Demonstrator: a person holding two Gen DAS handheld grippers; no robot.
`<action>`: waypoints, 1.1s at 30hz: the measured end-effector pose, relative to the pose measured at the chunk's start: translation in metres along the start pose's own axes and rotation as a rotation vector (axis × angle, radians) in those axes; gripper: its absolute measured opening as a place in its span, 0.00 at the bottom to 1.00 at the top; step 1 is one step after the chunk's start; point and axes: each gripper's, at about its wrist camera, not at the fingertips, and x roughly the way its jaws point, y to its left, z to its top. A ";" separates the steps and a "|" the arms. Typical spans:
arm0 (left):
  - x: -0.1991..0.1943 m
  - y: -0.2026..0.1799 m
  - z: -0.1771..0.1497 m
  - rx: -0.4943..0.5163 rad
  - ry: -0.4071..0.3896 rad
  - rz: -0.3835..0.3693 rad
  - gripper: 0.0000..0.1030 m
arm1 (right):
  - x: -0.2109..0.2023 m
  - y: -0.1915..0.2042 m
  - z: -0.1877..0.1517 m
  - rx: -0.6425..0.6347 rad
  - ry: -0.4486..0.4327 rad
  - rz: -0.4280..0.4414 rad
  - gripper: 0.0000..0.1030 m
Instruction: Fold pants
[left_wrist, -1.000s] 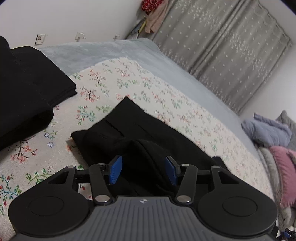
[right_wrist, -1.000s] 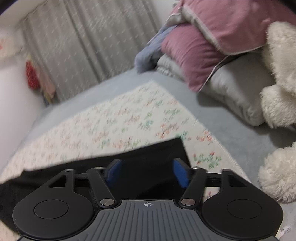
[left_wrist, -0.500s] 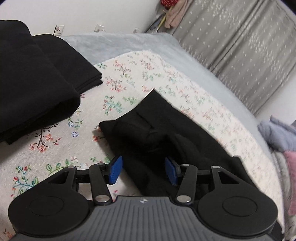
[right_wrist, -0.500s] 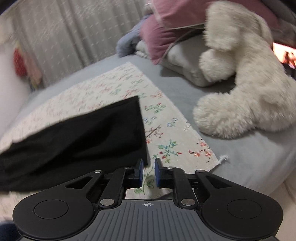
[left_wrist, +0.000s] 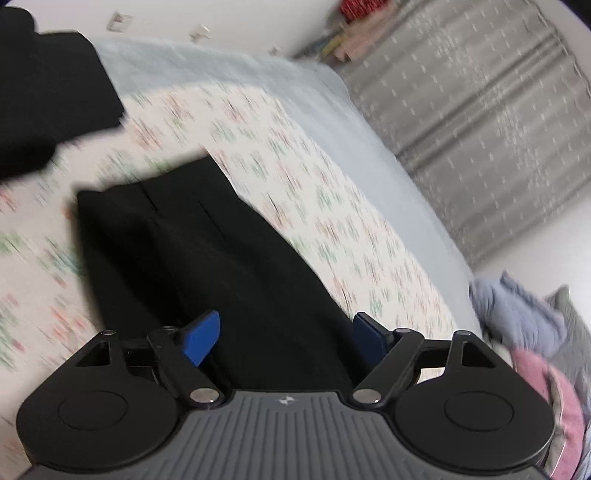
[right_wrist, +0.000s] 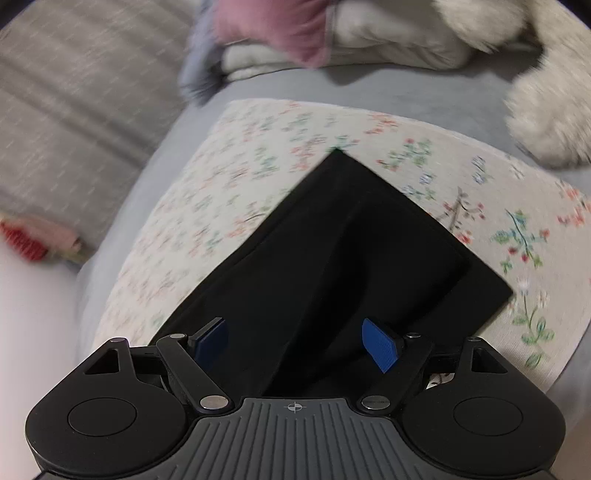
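Note:
Black pants (left_wrist: 207, 251) lie stretched along a floral sheet (left_wrist: 295, 155) on the bed. The left wrist view shows their waist end at the upper left. My left gripper (left_wrist: 286, 338) hangs over the middle of the pants with its jaws opening wide. Black cloth shows in the gap, and the blue pads (left_wrist: 205, 338) do not press on it. The right wrist view shows the leg end of the pants (right_wrist: 369, 240) with its square hem. My right gripper (right_wrist: 295, 343) hovers over that end, jaws opening too, and nothing is pinched.
A stack of folded black clothes (left_wrist: 44, 92) sits at the sheet's far left. Grey curtains (left_wrist: 480, 110) hang beyond the bed. Pink and grey pillows (right_wrist: 280, 29) and a white plush toy (right_wrist: 546, 110) crowd the bed past the leg end.
Both grippers' jaws have spread; the right went from nearly shut to wide. The left gripper slid along the pants. The right swung from the sheet's edge back over the leg end.

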 end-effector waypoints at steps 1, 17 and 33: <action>0.010 -0.004 -0.011 0.023 0.016 -0.002 0.80 | 0.004 0.000 -0.001 0.019 -0.010 -0.011 0.79; 0.061 0.002 -0.040 0.201 0.144 0.065 0.80 | -0.015 0.012 -0.004 -0.194 -0.235 0.005 0.01; 0.058 -0.009 -0.058 0.275 0.182 0.172 0.80 | -0.033 -0.048 -0.005 -0.288 -0.067 -0.196 0.02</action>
